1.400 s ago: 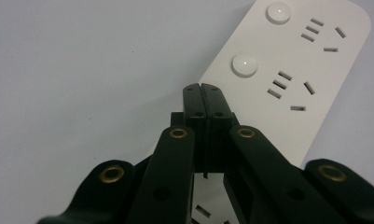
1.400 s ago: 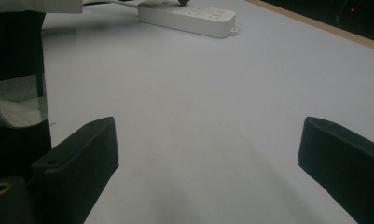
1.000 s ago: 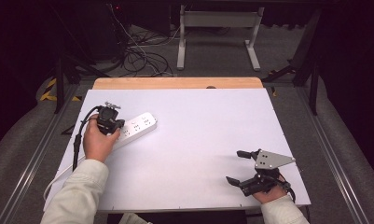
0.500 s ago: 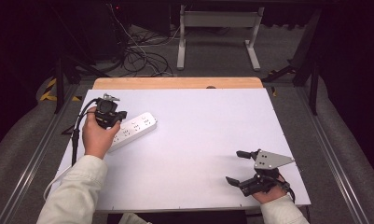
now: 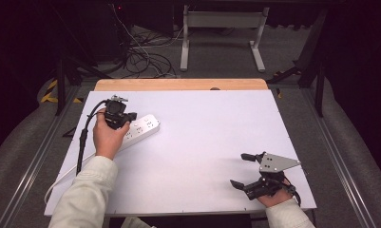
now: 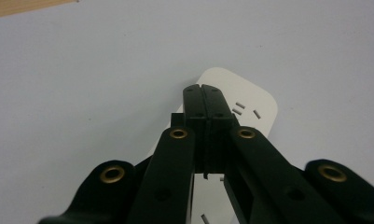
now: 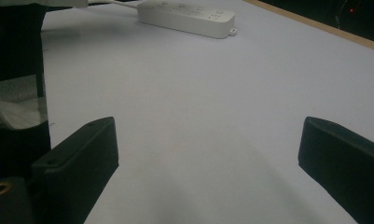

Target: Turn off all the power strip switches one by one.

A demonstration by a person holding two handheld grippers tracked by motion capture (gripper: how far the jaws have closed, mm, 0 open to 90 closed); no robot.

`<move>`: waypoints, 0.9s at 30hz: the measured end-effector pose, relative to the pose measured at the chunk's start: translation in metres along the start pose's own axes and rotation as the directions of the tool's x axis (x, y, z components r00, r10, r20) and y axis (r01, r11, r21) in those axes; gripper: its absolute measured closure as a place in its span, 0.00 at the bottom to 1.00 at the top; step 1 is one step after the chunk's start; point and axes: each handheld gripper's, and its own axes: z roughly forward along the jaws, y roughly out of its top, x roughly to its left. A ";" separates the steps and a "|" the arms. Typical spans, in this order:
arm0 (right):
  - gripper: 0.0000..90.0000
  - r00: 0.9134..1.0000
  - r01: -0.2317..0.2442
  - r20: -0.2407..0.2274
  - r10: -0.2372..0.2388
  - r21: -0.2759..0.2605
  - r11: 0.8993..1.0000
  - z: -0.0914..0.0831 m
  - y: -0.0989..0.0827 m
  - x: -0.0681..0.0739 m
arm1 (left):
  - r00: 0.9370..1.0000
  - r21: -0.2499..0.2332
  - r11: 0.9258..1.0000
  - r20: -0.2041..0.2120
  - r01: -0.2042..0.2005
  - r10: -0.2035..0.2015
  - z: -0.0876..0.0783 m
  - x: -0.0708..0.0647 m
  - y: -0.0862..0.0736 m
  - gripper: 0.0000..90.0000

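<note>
A white power strip (image 5: 145, 127) lies flat at the left of the white table top (image 5: 207, 128). My left gripper (image 5: 125, 117) hovers over the strip's near end, held in a hand, with its jaws pressed together and nothing between them. In the left gripper view the shut tips (image 6: 204, 89) point down over the power strip (image 6: 252, 95), whose socket slots show beside them. My right gripper (image 5: 241, 169) rests at the near right of the table, its jaws wide apart. The right gripper view looks across bare table between its jaws (image 7: 208, 144) to the power strip (image 7: 184, 16) far off.
The strip's white cord (image 5: 60, 183) runs off the table's near left corner. A black cable (image 5: 81, 142) trails from the left gripper. A wooden strip (image 5: 178, 84) borders the far edge. Cables and a metal stand (image 5: 221, 33) lie on the floor beyond.
My left gripper has shifted a little away from me and to the right over the power strip. The right gripper has stayed still.
</note>
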 end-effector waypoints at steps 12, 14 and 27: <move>0.06 1.000 0.001 -0.002 -0.001 -0.001 1.000 0.000 0.000 0.000 | 0.999 0.059 0.998 -0.031 -0.013 0.015 0.020 -0.004 -0.005 1.00; 0.06 1.000 0.001 -0.002 -0.001 -0.001 1.000 0.000 0.000 0.000 | 0.999 0.067 0.998 -0.040 -0.015 0.018 0.021 -0.003 -0.005 1.00; 0.06 1.000 0.001 -0.004 -0.001 0.001 1.000 0.000 0.000 0.000 | 0.998 0.095 0.995 -0.066 -0.011 0.017 0.024 -0.001 -0.006 1.00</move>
